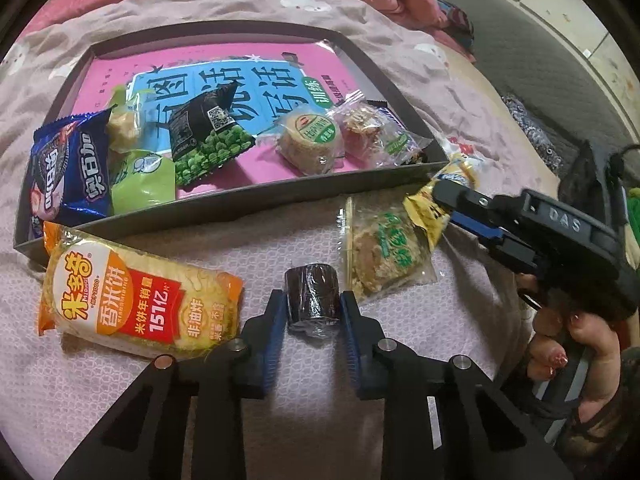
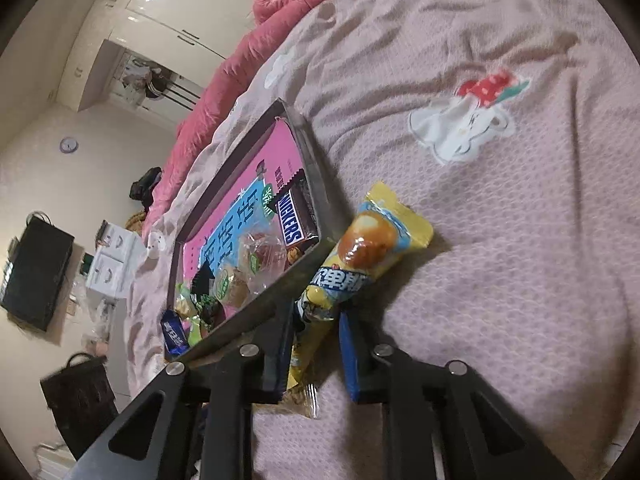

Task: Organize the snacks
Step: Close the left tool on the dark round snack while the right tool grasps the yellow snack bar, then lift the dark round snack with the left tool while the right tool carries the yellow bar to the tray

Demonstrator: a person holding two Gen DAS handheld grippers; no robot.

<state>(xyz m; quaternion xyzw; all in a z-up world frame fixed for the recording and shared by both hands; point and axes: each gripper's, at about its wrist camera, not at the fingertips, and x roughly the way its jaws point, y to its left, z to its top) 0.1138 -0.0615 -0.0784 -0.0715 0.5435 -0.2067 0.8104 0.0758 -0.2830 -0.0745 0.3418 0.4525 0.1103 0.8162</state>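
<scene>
Left wrist view: the left gripper (image 1: 313, 307) clenches a small dark wrapped cylinder snack (image 1: 312, 299) on the pink quilted bedspread (image 1: 120, 392), open cloth before the shallow grey cardboard tray (image 1: 224, 200)

Right wrist view: the right gripper (image 2: 316, 330) grasps a long yellow snack packet (image 2: 352, 268) lying against the tray's near edge, bare bedspread to the right

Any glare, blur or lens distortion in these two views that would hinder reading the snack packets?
Left wrist view: strong fisheye bending of the tray rim, glare on the clear wrappers, rice cracker packet print legible. Right wrist view: tilted, dark corners, soft blur toward the room at the left edge, glare on the wardrobe; the yellow packet stays sharp.
</scene>
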